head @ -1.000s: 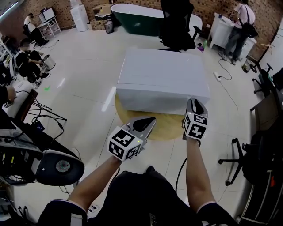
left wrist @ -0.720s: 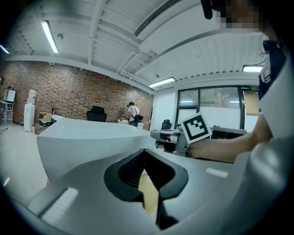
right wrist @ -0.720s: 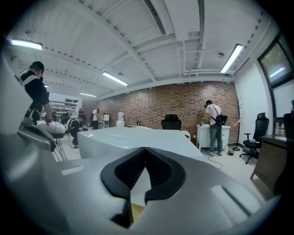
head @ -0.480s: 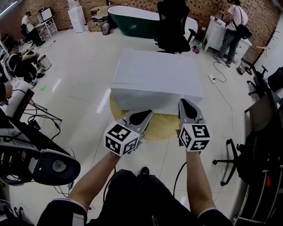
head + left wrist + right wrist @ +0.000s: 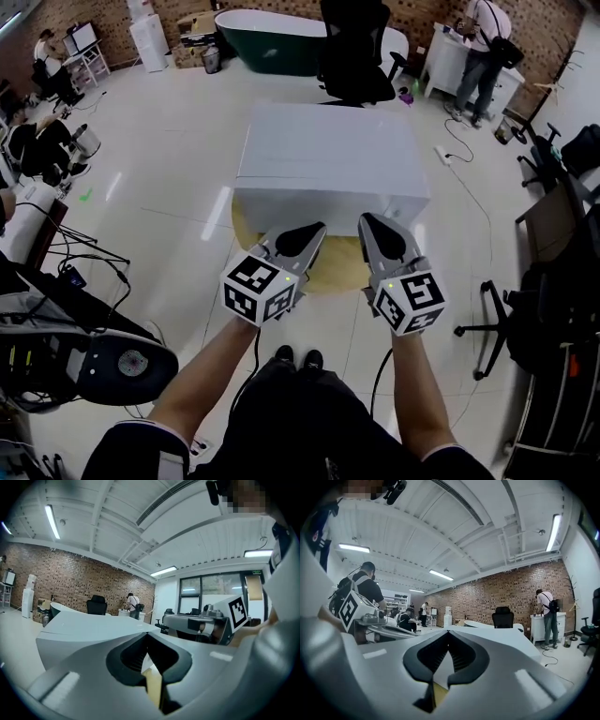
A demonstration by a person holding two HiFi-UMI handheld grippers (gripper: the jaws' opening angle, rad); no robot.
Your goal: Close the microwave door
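Right tool [image 5: 368, 218] rose, jaws now together, empty | left tool [image 5: 317, 228] together | both facing microwave [image 5: 328, 155] | chair [image 5: 354, 52] behind

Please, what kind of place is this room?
Probably a large open office or test lab: a brick wall, an office chair, a seated person by a screen, and a bathtub standing on the shiny floor.

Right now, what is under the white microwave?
A round wooden table. Only its front edge shows, sticking out in front of the microwave. The rest of its top is covered by the microwave, and its legs cannot be seen.
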